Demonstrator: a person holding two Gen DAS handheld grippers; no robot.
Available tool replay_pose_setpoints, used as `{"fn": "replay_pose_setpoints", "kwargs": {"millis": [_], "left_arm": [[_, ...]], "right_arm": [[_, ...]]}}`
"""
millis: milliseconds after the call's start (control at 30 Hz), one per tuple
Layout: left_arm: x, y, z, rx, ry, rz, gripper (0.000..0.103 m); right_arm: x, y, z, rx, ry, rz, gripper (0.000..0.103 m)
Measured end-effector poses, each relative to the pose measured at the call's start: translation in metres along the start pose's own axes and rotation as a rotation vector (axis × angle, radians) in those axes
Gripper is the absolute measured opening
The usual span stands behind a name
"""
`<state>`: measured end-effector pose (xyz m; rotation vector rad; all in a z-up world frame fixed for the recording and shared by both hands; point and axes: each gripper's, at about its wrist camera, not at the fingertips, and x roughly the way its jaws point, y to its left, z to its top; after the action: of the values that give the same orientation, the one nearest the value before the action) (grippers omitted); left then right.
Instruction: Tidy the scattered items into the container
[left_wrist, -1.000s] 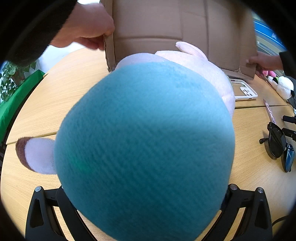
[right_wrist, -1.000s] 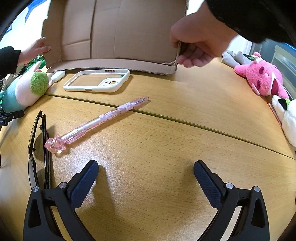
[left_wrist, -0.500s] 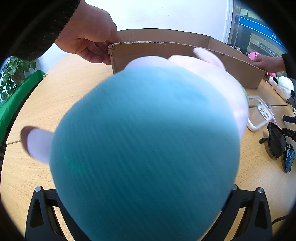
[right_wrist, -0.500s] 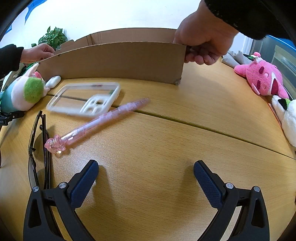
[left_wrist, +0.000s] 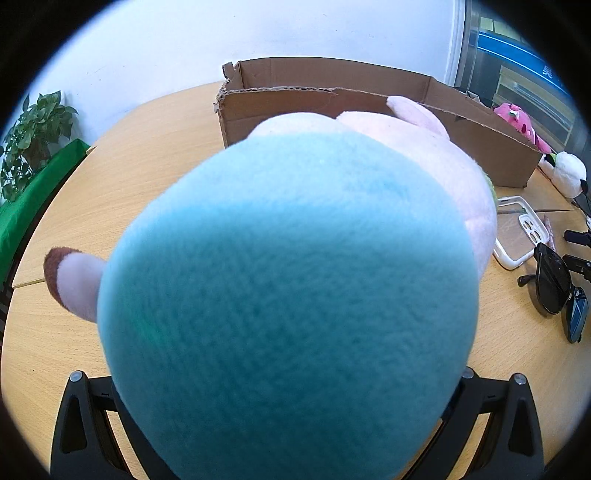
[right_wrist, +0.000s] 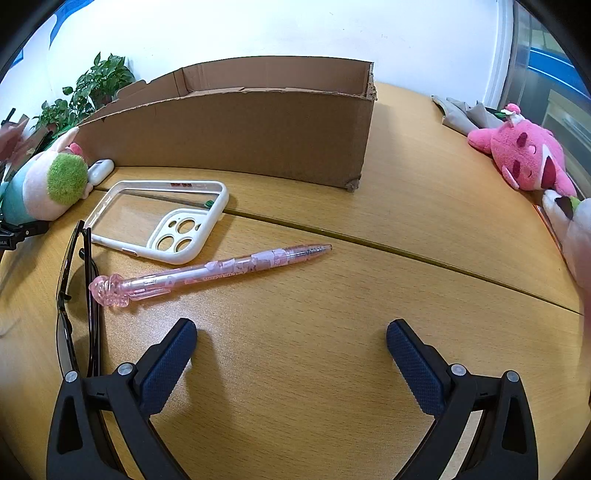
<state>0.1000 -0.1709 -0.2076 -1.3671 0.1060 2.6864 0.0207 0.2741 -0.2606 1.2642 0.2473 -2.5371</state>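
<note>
Since a second ago the cardboard box (right_wrist: 236, 133) has gone from tipped on its side, steadied by two bare hands, to standing upright with its mouth to the ceiling; those hands are out of sight now, and the phone case (right_wrist: 162, 221) has slid and turned to lie closer to the pen (right_wrist: 207, 273). We read that as the container being set ready, so things can drop in from above rather than be pushed in sideways.

Our left gripper (left_wrist: 288, 406) is closed around the teal and pink plush toy (left_wrist: 288, 295), whose body fills most of that view; the fingertips are buried in the fur, but the toy sits between the two arms and is plainly gripped. It is held just short of the box's near wall, and we judge it must rise above that torn upper edge before release.

Our right gripper (right_wrist: 291, 347) has its jaws spread wide with nothing between them, poised over bare table (right_wrist: 406, 229) just short of the pen. Open wood lies ahead and to the right, giving it room to advance.

The sunglasses (right_wrist: 77, 295) lie folded at the left, nearly touching the pen's ornamental end, so a grasp there looks crowded. A seam in the tabletop runs just beyond the pen's tip.
</note>
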Motion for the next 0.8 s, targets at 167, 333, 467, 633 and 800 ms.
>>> {"fn": "replay_pose_setpoints", "kwargs": {"millis": [167, 333, 467, 633, 800], "left_arm": [[-0.003, -0.001, -0.003, -0.047, 0.0, 0.037, 0.103], [0.0, -0.003, 0.0, -0.053, 0.0, 0.038, 0.103], [0.0, -0.002, 0.001, -0.058, -0.001, 0.043, 0.103], [0.006, -0.018, 0.006, -0.063, 0.0, 0.047, 0.103], [0.009, -0.018, 0.005, -0.063, 0.0, 0.049, 0.103]], "right_arm": [[0.0, 0.0, 0.001, 0.0, 0.0, 0.0, 0.103], [-0.001, -0.003, 0.0, 0.008, -0.001, -0.003, 0.103], [0.002, 0.002, 0.004, 0.039, 0.0, -0.031, 0.103], [-0.007, 0.009, -0.009, 0.089, 0.003, -0.067, 0.103], [-0.027, 0.015, -0.031, 0.074, 0.12, -0.039, 0.103]]}}
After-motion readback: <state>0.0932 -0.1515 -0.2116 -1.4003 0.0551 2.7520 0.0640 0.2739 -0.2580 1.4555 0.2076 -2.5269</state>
